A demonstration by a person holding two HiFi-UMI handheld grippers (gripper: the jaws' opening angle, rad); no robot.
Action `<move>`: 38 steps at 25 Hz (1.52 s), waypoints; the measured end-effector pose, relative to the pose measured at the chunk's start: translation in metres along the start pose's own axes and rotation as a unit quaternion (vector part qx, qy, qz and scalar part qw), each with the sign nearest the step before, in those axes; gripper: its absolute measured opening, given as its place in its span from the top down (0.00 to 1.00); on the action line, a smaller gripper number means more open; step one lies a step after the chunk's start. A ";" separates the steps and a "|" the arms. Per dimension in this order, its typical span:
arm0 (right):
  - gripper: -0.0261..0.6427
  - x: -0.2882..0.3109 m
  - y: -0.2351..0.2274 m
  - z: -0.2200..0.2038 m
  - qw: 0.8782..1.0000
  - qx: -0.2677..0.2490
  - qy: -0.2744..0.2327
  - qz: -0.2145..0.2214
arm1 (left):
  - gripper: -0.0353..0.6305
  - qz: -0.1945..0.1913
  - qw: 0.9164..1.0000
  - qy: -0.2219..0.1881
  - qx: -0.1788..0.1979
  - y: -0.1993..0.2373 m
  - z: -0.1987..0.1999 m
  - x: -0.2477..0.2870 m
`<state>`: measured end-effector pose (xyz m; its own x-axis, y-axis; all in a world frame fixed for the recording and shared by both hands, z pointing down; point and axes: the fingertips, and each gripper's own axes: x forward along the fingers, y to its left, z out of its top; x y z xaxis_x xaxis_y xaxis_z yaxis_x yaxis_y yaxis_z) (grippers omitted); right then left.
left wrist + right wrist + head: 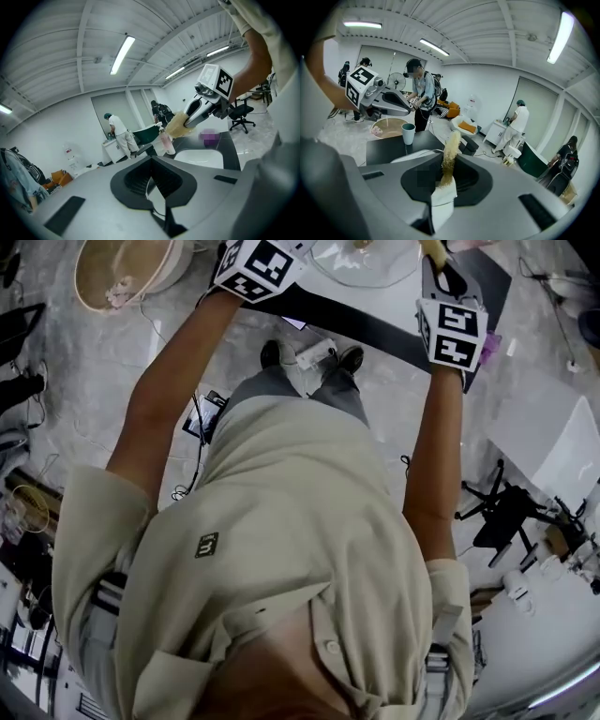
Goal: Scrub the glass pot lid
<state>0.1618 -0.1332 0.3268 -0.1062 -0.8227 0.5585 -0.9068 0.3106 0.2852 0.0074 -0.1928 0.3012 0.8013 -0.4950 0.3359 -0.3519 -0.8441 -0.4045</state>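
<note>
Glass, thin and clear with a fine curved rim line, sits pinched between the pressed-together jaws of the left claw (152,187); this is the edge of the glass pot lid (370,268). In the head view the lid lies at the top of the frame, between the two claws and above a white basin (201,158) set in the black counter (347,324). The right claw (445,183) is clamped on a yellow scrubbing sponge (450,150), which stands upright out of its jaws. Seen from the left gripper view, the right claw hangs above the basin with the sponge pointing down and to the left, not touching the lid. A pink soap bottle (167,142) stands just behind the basin, and a teal cup (408,132) stands on the counter near the basin's far side. On the floor beyond the counter rests a round woven basket (122,268). The person holding the claws wears a beige short-sleeved shirt (281,549). Farther back, several people stand in a white room with strip lights, one in white clothes (119,131) at a low cabinet, and a black office chair (241,115) stands off to one side.
</note>
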 end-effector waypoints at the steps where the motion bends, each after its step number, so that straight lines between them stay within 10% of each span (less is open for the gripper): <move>1: 0.88 0.005 -0.003 -0.005 1.000 0.001 0.003 0.004 | 0.93 0.002 1.000 0.005 0.003 0.001 -0.003 0.003; 24: 0.88 0.120 -0.001 -0.094 0.998 -0.022 0.060 0.024 | 0.93 0.037 0.994 0.044 -0.098 -0.047 -0.092 0.013; 38: 0.88 0.203 -0.031 -0.147 0.994 -0.004 0.084 -0.069 | 0.93 0.070 0.987 0.053 -0.137 -0.045 -0.134 0.038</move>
<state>0.2285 -0.2398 0.5456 0.0889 -0.7664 0.6362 -0.9044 0.2056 0.3740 -0.0110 -0.2006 0.4459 0.6854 -0.6174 0.3860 -0.5846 -0.7827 -0.2137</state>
